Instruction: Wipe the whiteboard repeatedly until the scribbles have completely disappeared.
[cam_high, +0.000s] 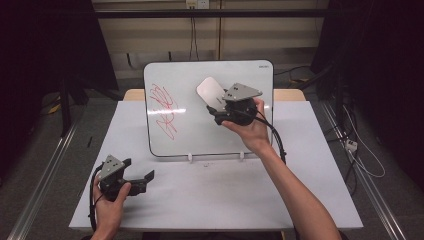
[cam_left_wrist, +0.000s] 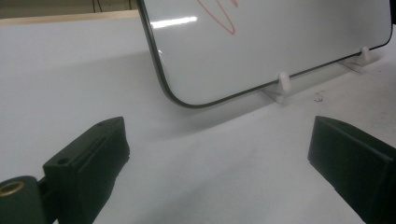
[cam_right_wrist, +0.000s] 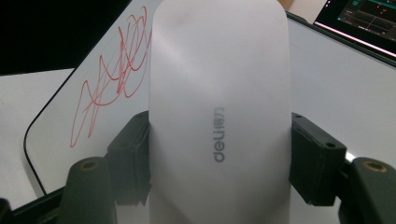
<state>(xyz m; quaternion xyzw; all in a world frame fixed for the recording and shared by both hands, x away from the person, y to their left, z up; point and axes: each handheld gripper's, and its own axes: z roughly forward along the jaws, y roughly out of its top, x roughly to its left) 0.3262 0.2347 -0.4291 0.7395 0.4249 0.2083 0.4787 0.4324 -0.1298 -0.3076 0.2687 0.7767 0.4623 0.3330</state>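
Note:
A small whiteboard (cam_high: 200, 130) leans upright on two white feet at the middle of the table, with red scribbles (cam_high: 164, 109) on its left half. My right gripper (cam_high: 220, 107) is held up in front of the board's upper right part, shut on a white eraser (cam_high: 211, 92) marked "deli" (cam_right_wrist: 219, 116). The eraser's top points toward the scribbles (cam_right_wrist: 112, 84). Low at the table's front left, my left gripper (cam_high: 137, 172) rests open with nothing between its jaws, and its view looks at the board's lower corner (cam_left_wrist: 182, 100) and one foot (cam_left_wrist: 282, 81).
The white table (cam_high: 210, 200) has bare surface in front of the board and to both sides. Cables (cam_high: 362, 160) lie on the floor at the right. Metal rails (cam_high: 45, 175) run along both sides of the table. A dark screen (cam_right_wrist: 359, 23) shows beyond the board.

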